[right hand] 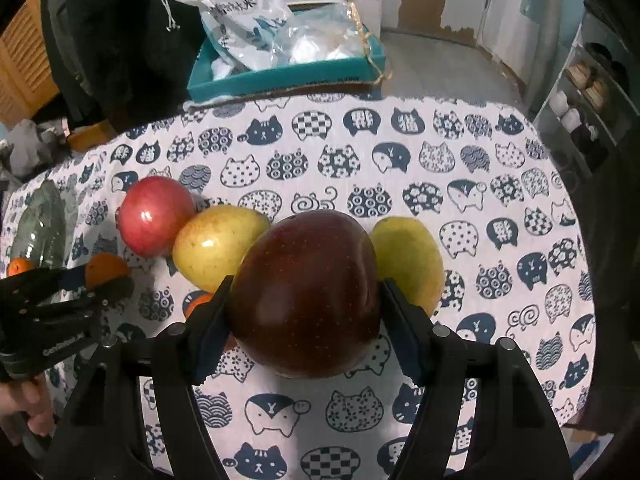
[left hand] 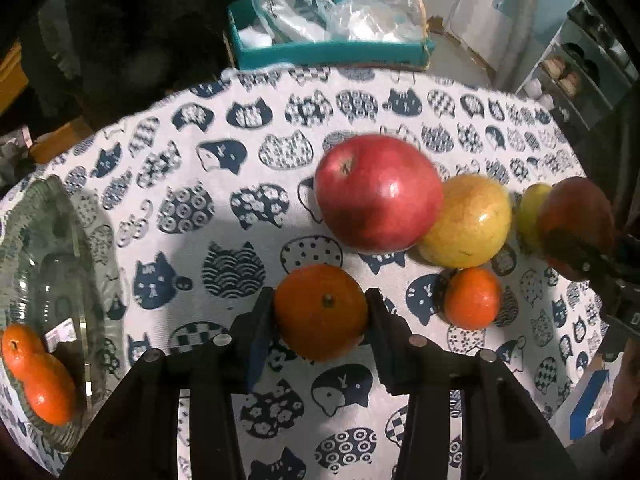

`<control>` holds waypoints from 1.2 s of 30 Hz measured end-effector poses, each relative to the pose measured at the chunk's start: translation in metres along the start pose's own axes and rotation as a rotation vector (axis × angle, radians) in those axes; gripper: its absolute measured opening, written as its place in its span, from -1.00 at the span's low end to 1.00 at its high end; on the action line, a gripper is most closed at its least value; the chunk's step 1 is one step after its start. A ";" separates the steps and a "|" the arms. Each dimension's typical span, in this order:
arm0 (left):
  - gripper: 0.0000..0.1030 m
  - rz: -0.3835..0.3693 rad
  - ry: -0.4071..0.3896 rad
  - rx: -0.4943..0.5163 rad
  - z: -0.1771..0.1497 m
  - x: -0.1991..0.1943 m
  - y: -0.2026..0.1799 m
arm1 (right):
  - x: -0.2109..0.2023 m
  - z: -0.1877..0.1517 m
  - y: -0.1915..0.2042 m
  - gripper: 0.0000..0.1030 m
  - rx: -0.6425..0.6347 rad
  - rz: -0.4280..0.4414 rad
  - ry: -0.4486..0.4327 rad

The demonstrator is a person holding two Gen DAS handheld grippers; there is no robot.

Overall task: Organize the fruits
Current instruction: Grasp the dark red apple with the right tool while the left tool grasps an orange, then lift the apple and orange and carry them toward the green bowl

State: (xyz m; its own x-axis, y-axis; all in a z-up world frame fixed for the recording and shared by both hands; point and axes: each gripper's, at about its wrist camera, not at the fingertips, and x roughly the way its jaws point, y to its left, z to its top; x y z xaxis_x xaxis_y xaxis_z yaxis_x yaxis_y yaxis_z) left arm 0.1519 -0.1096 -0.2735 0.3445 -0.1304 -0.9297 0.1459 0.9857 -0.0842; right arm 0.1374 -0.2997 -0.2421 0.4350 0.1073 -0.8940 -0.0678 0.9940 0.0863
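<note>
The left gripper is clenched on a tangerine low in the frame — the glass bowl, holding two more, lies at lower left. The right gripper grasps a dark red apple, frame centre — whether it rests on the cloth is hard to make out.

Black hand-held gripper, silver screws

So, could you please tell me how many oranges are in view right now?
4. Two oranges sit in the glass bowl, one orange is gripped in the left claw, and one small orange lies on the tablecloth beside it. More may be hidden.
</note>
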 end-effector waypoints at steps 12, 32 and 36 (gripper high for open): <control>-0.13 -0.028 -0.131 -0.026 0.004 -0.064 0.005 | -0.037 0.006 0.012 0.35 -0.037 -0.005 -0.083; -0.13 0.004 -0.284 -0.054 -0.006 -0.148 0.024 | -0.102 0.012 0.051 0.35 -0.096 0.071 -0.229; -0.13 0.017 -0.323 -0.063 -0.009 -0.166 0.032 | -0.117 0.013 0.060 0.35 -0.115 0.082 -0.258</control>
State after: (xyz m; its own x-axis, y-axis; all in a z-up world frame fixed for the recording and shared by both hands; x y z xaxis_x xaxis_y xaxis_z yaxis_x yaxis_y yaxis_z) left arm 0.0907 -0.0549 -0.1248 0.6243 -0.1306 -0.7702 0.0830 0.9914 -0.1008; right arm 0.0945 -0.2519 -0.1263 0.6371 0.2041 -0.7433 -0.2068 0.9742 0.0902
